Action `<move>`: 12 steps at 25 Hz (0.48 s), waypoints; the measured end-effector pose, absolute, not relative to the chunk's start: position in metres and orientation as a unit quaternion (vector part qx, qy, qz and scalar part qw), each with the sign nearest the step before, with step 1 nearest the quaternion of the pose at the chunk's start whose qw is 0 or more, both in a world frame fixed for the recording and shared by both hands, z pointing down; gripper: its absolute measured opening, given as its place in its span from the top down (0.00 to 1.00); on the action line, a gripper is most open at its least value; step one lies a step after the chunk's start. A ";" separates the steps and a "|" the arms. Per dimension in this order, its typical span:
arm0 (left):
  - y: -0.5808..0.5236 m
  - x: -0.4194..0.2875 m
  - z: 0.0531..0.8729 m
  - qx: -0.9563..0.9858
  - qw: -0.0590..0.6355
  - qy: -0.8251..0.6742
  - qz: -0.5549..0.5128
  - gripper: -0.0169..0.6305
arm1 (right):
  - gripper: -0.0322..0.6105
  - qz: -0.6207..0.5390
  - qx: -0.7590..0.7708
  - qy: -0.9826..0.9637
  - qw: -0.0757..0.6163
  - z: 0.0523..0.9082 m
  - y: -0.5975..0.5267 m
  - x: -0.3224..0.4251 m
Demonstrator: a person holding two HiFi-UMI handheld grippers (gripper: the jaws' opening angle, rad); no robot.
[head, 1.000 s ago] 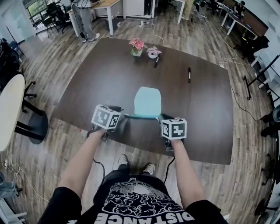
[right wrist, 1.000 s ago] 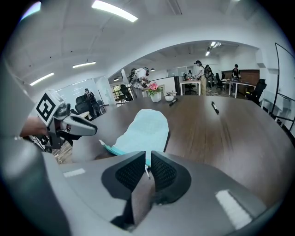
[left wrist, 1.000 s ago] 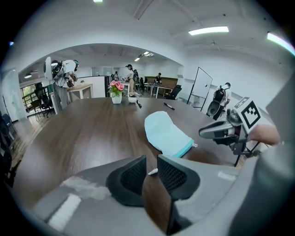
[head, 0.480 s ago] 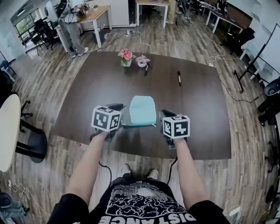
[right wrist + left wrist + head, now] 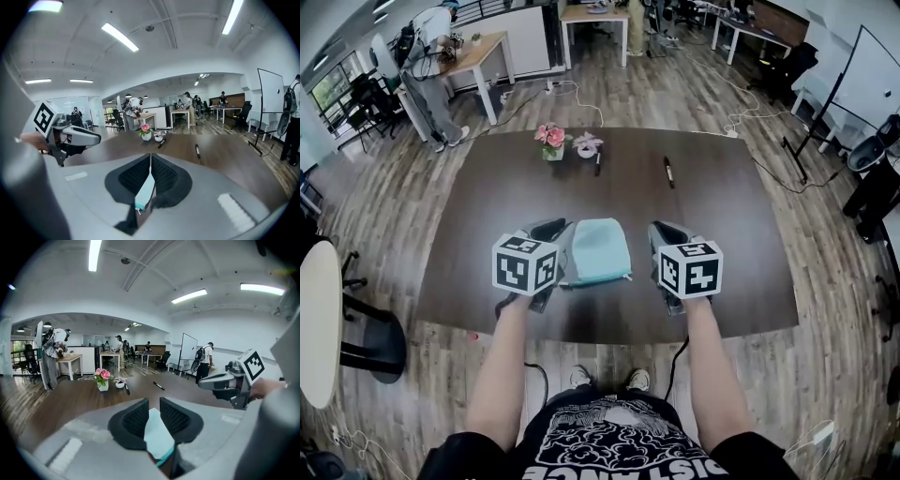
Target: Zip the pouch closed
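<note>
Item: teal pouch (image 5: 595, 251), which you held over the dark surface (image 5: 478, 216). Your left gripper (image 5: 553, 232) clamped its left edge. Your right gripper (image 5: 662, 232) pinched its right edge, jaws nearly together.

Only "DISTANC", upside down and cut by the frame edge, reads on the black T-shirt (image 5: 614, 433)

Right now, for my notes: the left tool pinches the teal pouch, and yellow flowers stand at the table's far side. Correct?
Not quite: the flowers are pink, not yellow, as the left gripper view shows. The left tool does pinch the teal pouch.
</note>
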State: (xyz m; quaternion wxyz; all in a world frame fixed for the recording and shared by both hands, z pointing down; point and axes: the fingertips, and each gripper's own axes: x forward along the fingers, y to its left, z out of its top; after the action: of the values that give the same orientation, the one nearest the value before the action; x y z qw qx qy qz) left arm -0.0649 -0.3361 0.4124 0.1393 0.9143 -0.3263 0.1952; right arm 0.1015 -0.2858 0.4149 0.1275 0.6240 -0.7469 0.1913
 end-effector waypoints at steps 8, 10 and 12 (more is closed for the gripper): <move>-0.334 -0.054 0.380 0.929 0.092 -0.310 0.181 0.84 | 0.95 0.169 0.642 -0.740 0.111 0.386 -0.272 0.106; -0.335 -0.054 0.376 0.929 0.090 -0.312 0.175 0.85 | 0.95 0.165 0.644 -0.739 0.106 0.381 -0.269 0.107; -0.336 -0.056 0.374 0.929 0.088 -0.315 0.172 0.85 | 0.95 0.158 0.649 -0.737 0.100 0.375 -0.266 0.109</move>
State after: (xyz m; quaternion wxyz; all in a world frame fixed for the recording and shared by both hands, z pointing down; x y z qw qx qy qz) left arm -0.0559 -0.3360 0.3736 0.0882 0.9293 -0.3148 0.1717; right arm 0.1090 -0.2660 0.3747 0.1004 0.6491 -0.7373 0.1582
